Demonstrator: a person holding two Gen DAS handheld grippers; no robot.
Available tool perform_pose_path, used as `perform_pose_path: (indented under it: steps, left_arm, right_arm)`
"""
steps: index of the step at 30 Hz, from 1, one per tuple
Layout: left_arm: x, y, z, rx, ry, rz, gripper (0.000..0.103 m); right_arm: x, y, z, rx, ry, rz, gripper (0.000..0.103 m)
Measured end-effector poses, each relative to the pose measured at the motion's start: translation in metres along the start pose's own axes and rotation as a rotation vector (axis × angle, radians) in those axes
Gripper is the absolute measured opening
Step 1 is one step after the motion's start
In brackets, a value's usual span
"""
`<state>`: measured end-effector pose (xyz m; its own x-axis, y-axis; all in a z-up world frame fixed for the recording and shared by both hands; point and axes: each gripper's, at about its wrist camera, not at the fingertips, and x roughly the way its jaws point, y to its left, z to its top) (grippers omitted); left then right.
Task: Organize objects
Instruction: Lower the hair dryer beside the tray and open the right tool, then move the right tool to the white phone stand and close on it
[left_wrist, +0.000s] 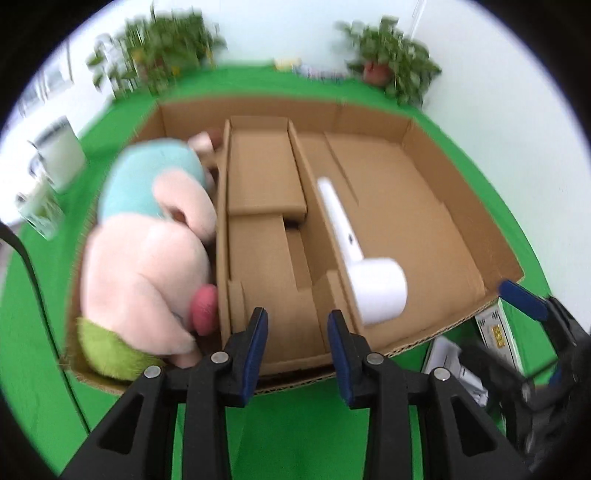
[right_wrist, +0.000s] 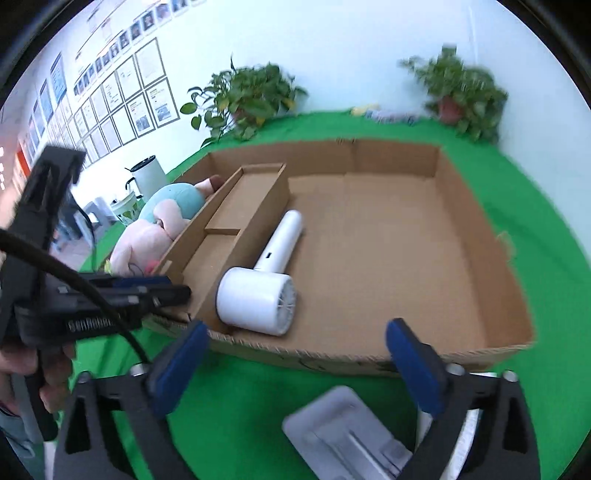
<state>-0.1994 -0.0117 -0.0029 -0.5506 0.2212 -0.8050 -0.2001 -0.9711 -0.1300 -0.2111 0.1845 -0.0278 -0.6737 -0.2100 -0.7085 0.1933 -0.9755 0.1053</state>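
A shallow cardboard box (left_wrist: 458, 325) (right_wrist: 480, 229) lies on the green cloth, with a narrow divided cardboard insert (left_wrist: 258, 192) (right_wrist: 236, 206) inside. A white hair dryer (left_wrist: 365, 273) (right_wrist: 266, 284) lies in the large right compartment. A pink plush toy with a teal cap (left_wrist: 147, 236) (right_wrist: 162, 221) fills the left compartment. My left gripper (left_wrist: 297, 332) is open and empty at the box's near wall; it shows from the side in the right wrist view (right_wrist: 173, 291). My right gripper (right_wrist: 295, 354) is wide open, empty, above a grey plastic tray (right_wrist: 343, 432); one of its fingers (left_wrist: 524, 299) shows in the left wrist view.
Two potted plants (right_wrist: 251, 99) (right_wrist: 461, 96) stand at the far edge of the green cloth. A small printed carton (left_wrist: 495, 332) and white packaging (left_wrist: 454, 365) lie in front of the box. A white bin (right_wrist: 147, 177) stands off the table at left.
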Motion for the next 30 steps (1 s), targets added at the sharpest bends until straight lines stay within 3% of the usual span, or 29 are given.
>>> perform_pose_path:
  steps: [1, 2, 3, 5, 6, 9, 16, 21, 27, 30]
  left_arm:
    - [-0.01, -0.004, -0.006, 0.018, -0.054, 0.047, 0.034]
    - [-0.021, -0.01, -0.01, 0.04, -0.115, 0.104, 0.044]
    - [-0.03, -0.014, -0.016, 0.059, -0.171, 0.149, 0.063]
    - [-0.051, -0.026, -0.028, 0.082, -0.315, 0.224, 0.085]
    - [-0.065, -0.033, -0.037, 0.091, -0.402, 0.252, 0.085]
    - [-0.079, -0.049, -0.046, 0.111, -0.477, 0.291, 0.088]
    - [-0.088, -0.06, -0.062, 0.069, -0.494, 0.273, 0.088]
    - [-0.078, -0.061, -0.068, 0.047, -0.454, 0.256, 0.088]
    - [-0.059, -0.053, -0.087, 0.04, -0.362, 0.221, 0.088]
    - [-0.051, -0.047, -0.094, 0.015, -0.322, 0.193, 0.088]
  right_arm:
    - [-0.009, 0.004, -0.004, -0.027, -0.034, -0.025, 0.102]
    - [-0.02, 0.006, -0.007, -0.043, -0.063, -0.045, 0.102]
    - [-0.03, 0.009, -0.011, -0.052, -0.103, -0.069, 0.102]
    - [-0.053, 0.011, -0.017, -0.042, -0.172, -0.089, 0.102]
    - [-0.062, 0.012, -0.02, -0.035, -0.2, -0.091, 0.102]
    - [-0.086, 0.014, -0.031, -0.031, -0.268, -0.092, 0.103]
    - [-0.096, 0.005, -0.064, -0.049, -0.242, -0.044, 0.103]
    - [-0.095, -0.001, -0.082, -0.062, -0.196, 0.047, 0.103]
    - [-0.079, 0.005, -0.098, -0.088, -0.07, 0.278, 0.102]
    - [-0.055, 0.012, -0.102, -0.136, 0.017, 0.289, 0.1]
